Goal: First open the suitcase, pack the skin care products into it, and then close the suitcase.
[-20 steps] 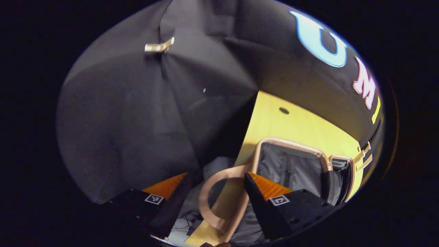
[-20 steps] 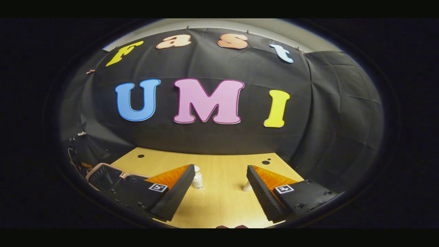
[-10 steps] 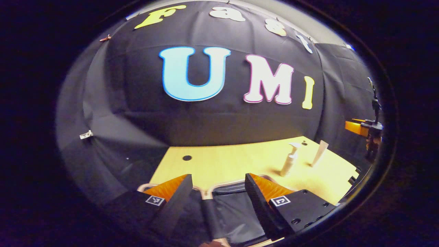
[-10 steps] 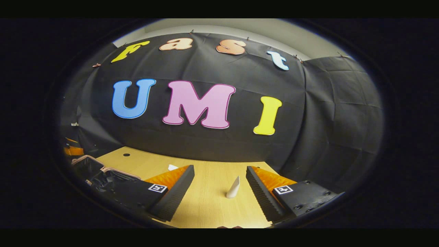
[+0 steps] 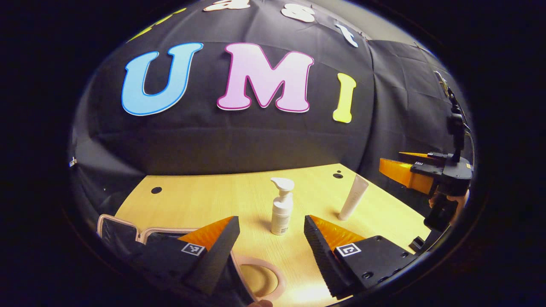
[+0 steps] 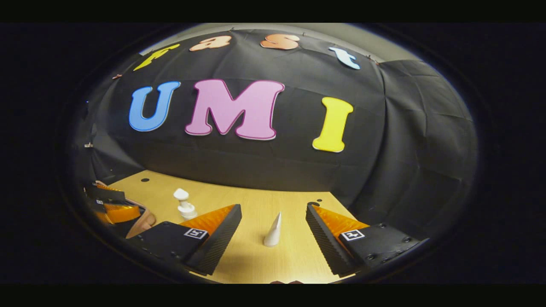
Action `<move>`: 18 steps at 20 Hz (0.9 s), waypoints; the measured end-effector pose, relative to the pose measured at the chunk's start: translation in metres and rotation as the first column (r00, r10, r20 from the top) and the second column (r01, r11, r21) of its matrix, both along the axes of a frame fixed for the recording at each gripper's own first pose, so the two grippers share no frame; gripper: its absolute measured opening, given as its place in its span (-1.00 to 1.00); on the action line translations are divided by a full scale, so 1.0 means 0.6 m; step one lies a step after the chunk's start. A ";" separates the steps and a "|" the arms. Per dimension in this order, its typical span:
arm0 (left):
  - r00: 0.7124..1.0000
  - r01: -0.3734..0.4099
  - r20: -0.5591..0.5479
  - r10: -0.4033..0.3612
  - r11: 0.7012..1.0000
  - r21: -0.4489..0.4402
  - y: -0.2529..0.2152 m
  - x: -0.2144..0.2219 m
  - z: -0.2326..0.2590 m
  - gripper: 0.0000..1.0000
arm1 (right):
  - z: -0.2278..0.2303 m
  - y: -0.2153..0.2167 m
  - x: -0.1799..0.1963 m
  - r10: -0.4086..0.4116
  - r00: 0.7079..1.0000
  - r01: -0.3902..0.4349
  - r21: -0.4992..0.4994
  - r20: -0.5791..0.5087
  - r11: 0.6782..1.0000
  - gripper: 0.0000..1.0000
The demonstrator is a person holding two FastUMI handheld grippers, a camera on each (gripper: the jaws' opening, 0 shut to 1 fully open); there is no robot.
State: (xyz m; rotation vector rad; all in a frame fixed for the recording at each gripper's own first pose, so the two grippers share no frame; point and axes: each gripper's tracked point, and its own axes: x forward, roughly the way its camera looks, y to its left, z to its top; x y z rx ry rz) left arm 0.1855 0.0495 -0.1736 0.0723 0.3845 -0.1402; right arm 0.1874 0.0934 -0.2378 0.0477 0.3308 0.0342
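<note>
A white pump bottle (image 5: 282,209) stands upright on the wooden table (image 5: 200,196), just ahead of my open left gripper (image 5: 271,251), whose fingers hold nothing. A white tube (image 5: 353,198) stands on its cap to the right of the bottle. The open suitcase (image 5: 117,226), pink-rimmed with a dark lining, lies at the lower left, and its handle loop (image 5: 262,277) curls under the fingers. In the right gripper view the tube (image 6: 273,230) stands ahead of my open right gripper (image 6: 273,247), in line with the gap between its fingers. The pump bottle (image 6: 184,204) is further left.
The right gripper (image 5: 405,172), held by a hand (image 5: 448,200), hovers past the table's right edge. The left gripper (image 6: 113,209) sits over the suitcase rim (image 6: 143,219) at far left. Black cloth walls close the table's back and sides. Small holes (image 5: 156,190) dot the tabletop.
The left gripper has swung from the suitcase interior round to face the bottle and tube. The right gripper has turned so the tube stands between its fingers' line, closer than before.
</note>
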 end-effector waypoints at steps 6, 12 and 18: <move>0.993 -0.051 -0.102 0.055 0.998 0.048 -0.035 0.115 -0.103 0.92 | -0.138 0.001 0.063 0.050 0.993 -0.050 0.009 -0.111 0.999 0.94; 0.981 -0.048 -0.181 0.067 0.993 0.110 -0.025 0.188 -0.186 0.92 | -0.231 0.014 0.094 0.086 0.976 -0.079 0.045 -0.199 0.996 0.95; 0.965 -0.028 -0.255 0.053 0.995 0.100 -0.050 0.252 -0.258 0.76 | -0.285 0.035 0.120 0.095 0.966 -0.085 0.052 -0.240 0.995 0.94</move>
